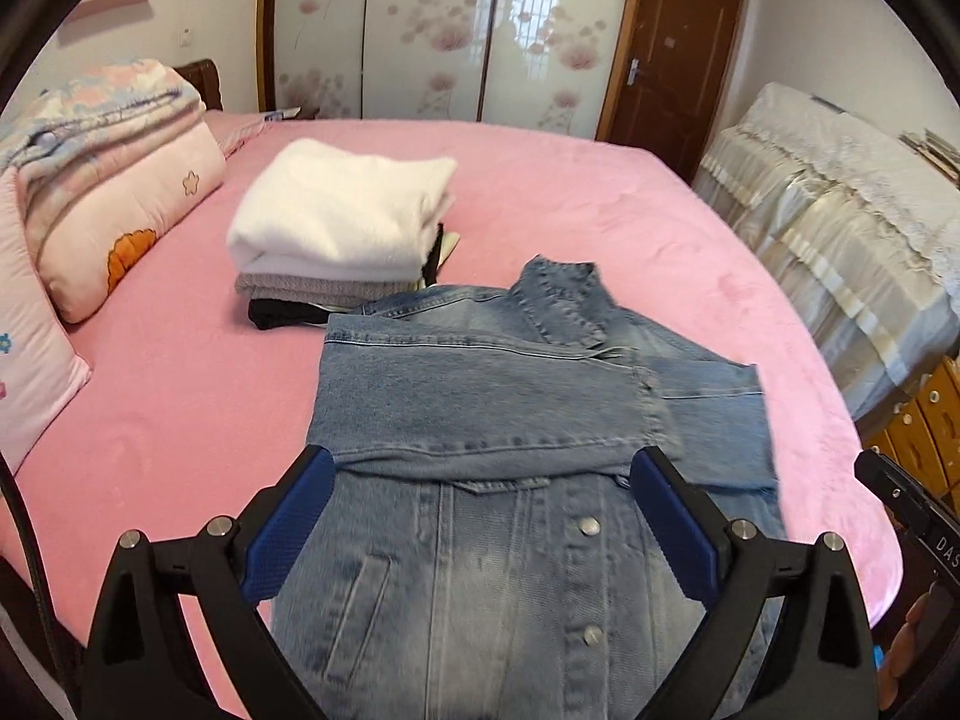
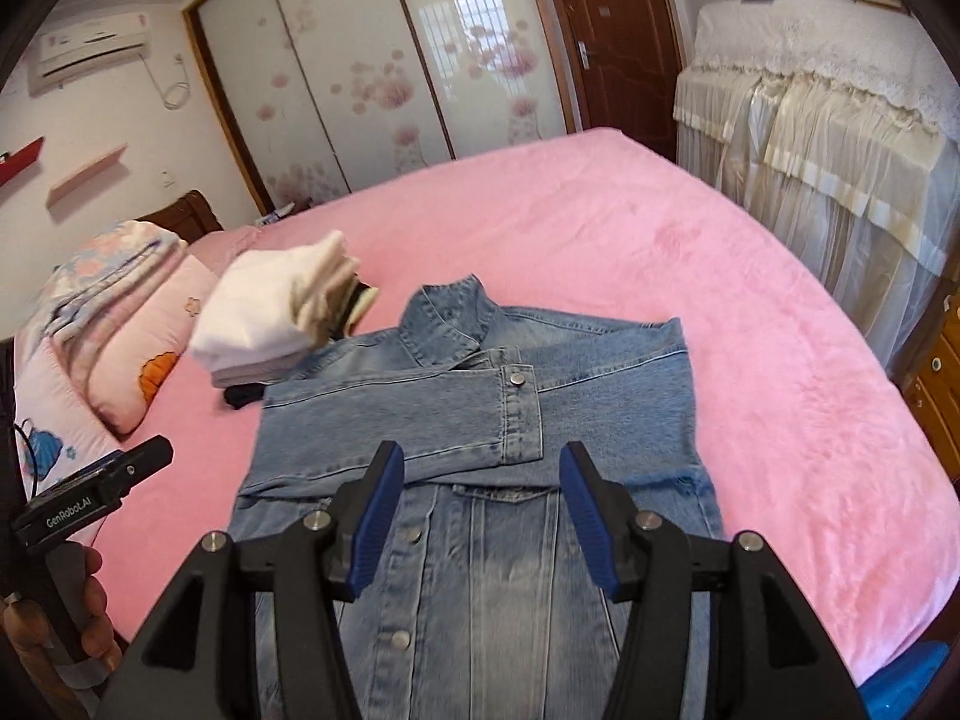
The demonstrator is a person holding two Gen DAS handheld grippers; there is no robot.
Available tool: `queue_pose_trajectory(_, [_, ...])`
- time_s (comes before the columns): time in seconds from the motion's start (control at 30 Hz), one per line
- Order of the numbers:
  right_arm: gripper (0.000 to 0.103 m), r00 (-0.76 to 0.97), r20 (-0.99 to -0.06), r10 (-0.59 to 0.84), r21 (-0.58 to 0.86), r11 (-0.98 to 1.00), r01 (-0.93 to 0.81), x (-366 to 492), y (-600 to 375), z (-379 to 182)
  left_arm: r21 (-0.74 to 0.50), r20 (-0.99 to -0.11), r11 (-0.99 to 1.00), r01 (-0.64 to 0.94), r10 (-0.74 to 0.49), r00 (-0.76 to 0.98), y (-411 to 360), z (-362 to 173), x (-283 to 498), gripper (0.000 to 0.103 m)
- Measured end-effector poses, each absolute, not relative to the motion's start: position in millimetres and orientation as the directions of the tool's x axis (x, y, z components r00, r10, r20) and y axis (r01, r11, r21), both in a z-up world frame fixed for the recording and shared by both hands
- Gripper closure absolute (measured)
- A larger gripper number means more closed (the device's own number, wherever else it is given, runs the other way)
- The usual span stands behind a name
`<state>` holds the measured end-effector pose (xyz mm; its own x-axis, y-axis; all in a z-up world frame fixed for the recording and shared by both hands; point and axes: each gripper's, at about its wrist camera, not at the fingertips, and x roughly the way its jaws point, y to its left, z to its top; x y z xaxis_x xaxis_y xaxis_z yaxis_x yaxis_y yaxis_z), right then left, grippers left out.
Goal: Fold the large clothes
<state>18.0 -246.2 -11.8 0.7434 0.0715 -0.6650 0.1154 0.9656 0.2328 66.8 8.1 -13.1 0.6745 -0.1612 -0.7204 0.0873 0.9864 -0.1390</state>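
Observation:
A light blue denim jacket (image 1: 480, 420) lies front up on the pink bed (image 1: 600, 210), both sleeves folded across its chest, collar at the far end. My left gripper (image 1: 483, 468) hangs above the jacket's lower half with its blue pads wide apart and nothing between them. In the right wrist view the same jacket (image 2: 480, 408) shows its cuff with a metal button on top. My right gripper (image 2: 483, 468) hovers above it, jaws partly spread, holding nothing. The left gripper's body (image 2: 90, 492) appears at the left edge in a person's hand.
A stack of folded clothes (image 1: 342, 228), white on top, sits beyond the jacket to the left. Pink pillows and a folded quilt (image 1: 108, 180) lie at the headboard. A lace-covered cabinet (image 1: 840, 228) stands to the right of the bed, sliding wardrobe doors (image 1: 432, 30) behind.

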Motion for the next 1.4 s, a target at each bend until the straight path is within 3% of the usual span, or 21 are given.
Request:
queue_pose_trajectory(0.3, [0.040, 0.795, -0.598, 0.095, 0.199, 0.979, 0.033, -61.7, -231.3, 10.6, -0.142, -0.651, 0.984, 0.107, -0.174, 0.738, 18.8, 11.7, -24.1, 0.005])
queue_pose_trajectory(0.57, [0.033, 0.815, -0.578, 0.046, 0.084, 0.996, 0.003, -113.3, -229.8, -16.9, -0.182, -0.636, 0.978, 0.105, -0.198, 0.746, 57.6, -20.9, -77.4, 0.005])
queue_pose_trajectory(1.0, [0.033, 0.669, -0.742, -0.047, -0.063, 0.998, 0.000, -127.7, -261.4, -128.0, -0.213, -0.824, 0.977, -0.006, -0.176, 0.539, 145.7, -171.0, -61.1, 0.007])
queue_pose_trajectory(1.2, [0.033, 0.586, -0.808, -0.063, -0.008, 0.995, 0.096, -121.7, -305.5, -169.0, -0.406, -0.834, 0.910, -0.085, -0.331, 0.440, 173.5, -228.2, -51.8, 0.024])
queue_pose_trajectory(1.4, [0.033, 0.524, -0.852, -0.002, 0.106, 0.979, 0.176, -120.7, -336.7, -194.9, -0.463, -0.824, 0.881, -0.094, -0.390, 0.411, 173.0, -252.8, -52.6, 0.025])
